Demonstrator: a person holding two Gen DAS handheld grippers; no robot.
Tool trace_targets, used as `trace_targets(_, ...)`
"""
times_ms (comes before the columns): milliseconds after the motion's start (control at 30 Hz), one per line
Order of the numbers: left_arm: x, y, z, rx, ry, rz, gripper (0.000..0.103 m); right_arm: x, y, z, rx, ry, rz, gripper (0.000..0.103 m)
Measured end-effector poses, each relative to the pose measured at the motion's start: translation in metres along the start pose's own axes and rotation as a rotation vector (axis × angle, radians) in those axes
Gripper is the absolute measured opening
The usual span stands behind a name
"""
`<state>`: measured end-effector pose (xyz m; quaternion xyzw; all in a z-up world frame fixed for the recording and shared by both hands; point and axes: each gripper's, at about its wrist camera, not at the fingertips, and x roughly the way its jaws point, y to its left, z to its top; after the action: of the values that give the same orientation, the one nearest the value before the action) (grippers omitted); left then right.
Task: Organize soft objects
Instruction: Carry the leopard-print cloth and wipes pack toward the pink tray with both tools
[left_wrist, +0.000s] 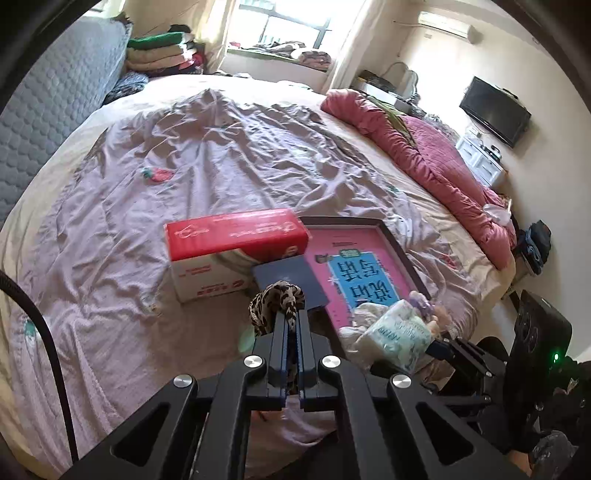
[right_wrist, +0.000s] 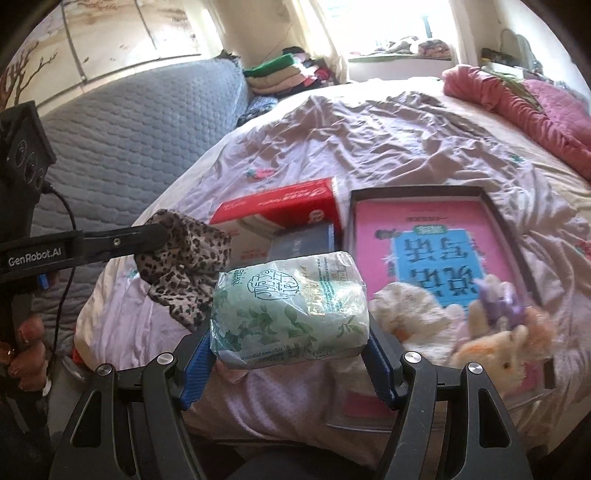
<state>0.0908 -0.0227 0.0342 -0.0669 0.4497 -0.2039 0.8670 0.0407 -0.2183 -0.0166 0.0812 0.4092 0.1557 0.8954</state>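
My left gripper (left_wrist: 292, 321) is shut on a leopard-print cloth (left_wrist: 275, 299), held above the near edge of the bed; the cloth also shows in the right wrist view (right_wrist: 184, 258), hanging from the left gripper (right_wrist: 162, 236). My right gripper (right_wrist: 291, 332) is shut on a green-and-white tissue pack (right_wrist: 290, 308), held above the bed; the pack shows in the left wrist view (left_wrist: 397, 332). A fluffy plush toy (right_wrist: 495, 343) with a purple bow and a cream cloth (right_wrist: 406, 310) lie on the near end of the pink book.
A red-and-white tissue box (left_wrist: 236, 251) and a dark blue booklet (left_wrist: 291, 284) lie on the wrinkled lilac sheet (left_wrist: 221, 155). A pink book in a dark tray (right_wrist: 443, 243) lies to their right. A pink quilt (left_wrist: 443, 162) runs along the bed's right side. Folded blankets (left_wrist: 162, 51) are stacked far back.
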Motion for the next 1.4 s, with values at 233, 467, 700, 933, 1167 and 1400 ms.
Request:
trace_targets(233, -0.001, -0.036, 0.011, 0.042, -0.008, -0.034, 0.003, -0.028, -0.032, 0.009, 0.034, -0.049, -0.067, 0.072)
trace_targets(467, 0.002, -0.074, 0.025, 0.102, -0.017, -0.070, 0.003, -0.055, -0.066, 0.015, 0.086, -0.092, -0.117, 0.072)
trace_targets(700, 0.007, -0.119, 0.036, 0.187, -0.033, -0.097, 0.003, -0.071, -0.083, 0.017, 0.082, -0.118, -0.167, 0.072)
trace_targets(933, 0.022, -0.142, 0.035, 0.225, -0.006, -0.087, 0.003, -0.077, -0.097, 0.015, 0.109, -0.137, -0.177, 0.073)
trace_targets(1167, 0.040, -0.146, 0.027, 0.222, 0.029, -0.084, 0.003, -0.077, -0.105, 0.015, 0.115, -0.140, -0.180, 0.073)
trace_targets(1400, 0.064, -0.140, 0.020, 0.199, 0.058, -0.089, 0.003, -0.073, -0.114, 0.014, 0.116, -0.134, -0.199, 0.073)
